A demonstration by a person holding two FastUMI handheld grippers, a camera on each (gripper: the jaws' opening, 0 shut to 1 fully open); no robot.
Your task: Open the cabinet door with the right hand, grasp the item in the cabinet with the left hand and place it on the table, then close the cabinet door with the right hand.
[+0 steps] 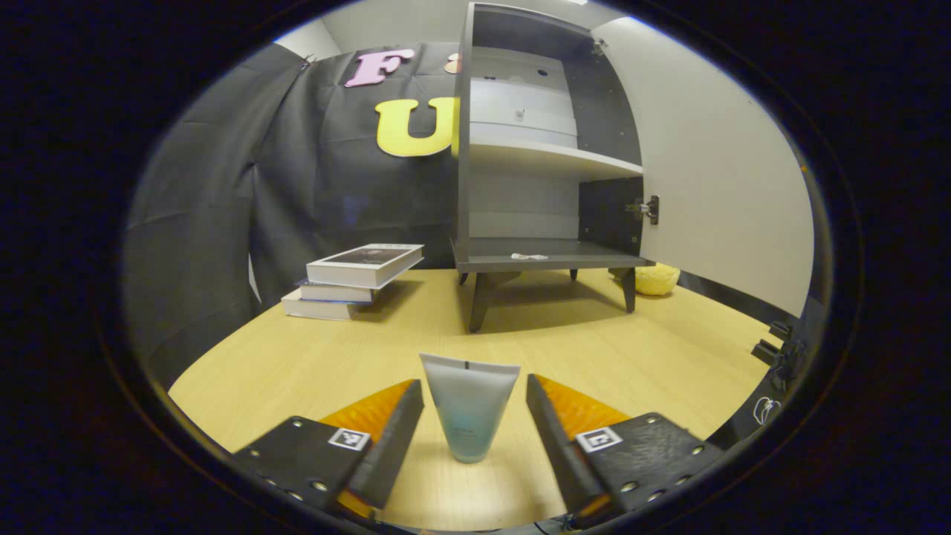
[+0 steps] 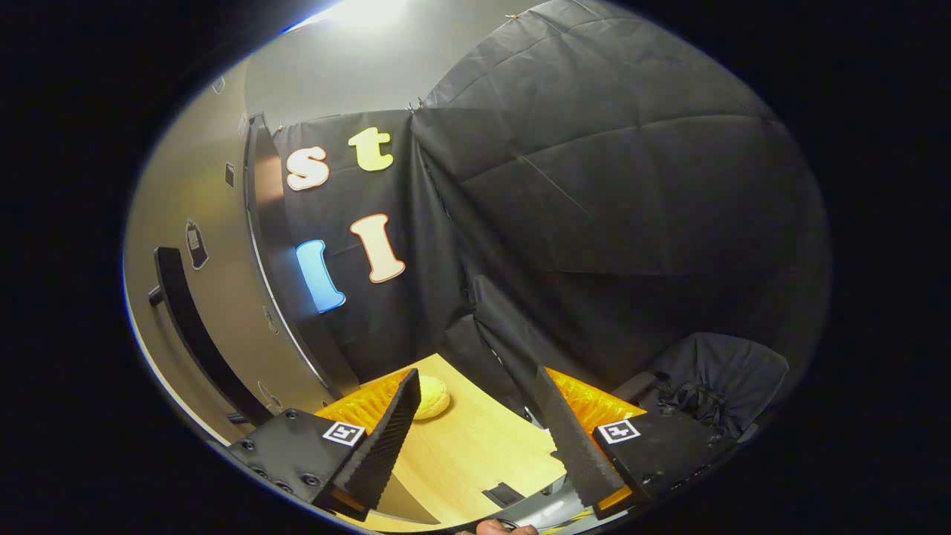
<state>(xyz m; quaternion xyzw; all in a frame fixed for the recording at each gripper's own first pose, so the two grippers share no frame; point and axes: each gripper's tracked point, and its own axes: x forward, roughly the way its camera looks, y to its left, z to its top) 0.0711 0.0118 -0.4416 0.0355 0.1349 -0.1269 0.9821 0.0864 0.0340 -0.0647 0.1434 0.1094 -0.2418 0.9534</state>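
Two fingers of the left gripper [image 1: 469,427] are standing spread on either side of a pale tube [image 1: 469,405], which is standing upright on its cap on the wooden table [image 1: 297,364]; a gap is showing between each finger and the tube, so nothing is pinching it. Behind it, the cabinet [image 1: 546,163] is sitting on short legs with its door [image 1: 713,171] swung wide to the right, and its shelves are looking bare apart from a small white scrap on the bottom board that is too small to make out. A stack of books [image 1: 349,281] is lying to the cabinet's left, and a yellow lump [image 1: 656,279] is peeking out from under the door, partly hidden by a cabinet leg.

In the right gripper view, the right gripper [image 2: 475,438] is also standing spread, with nothing between its fingers. The door's outer face [image 2: 193,297] with its dark bar handle [image 2: 186,327] is running along the left edge, with the handle's lower end passing behind the gripper body. The yellow lump [image 2: 431,397] is half covered by one finger. A fingertip [image 2: 494,528] is being cut off at the bottom rim.
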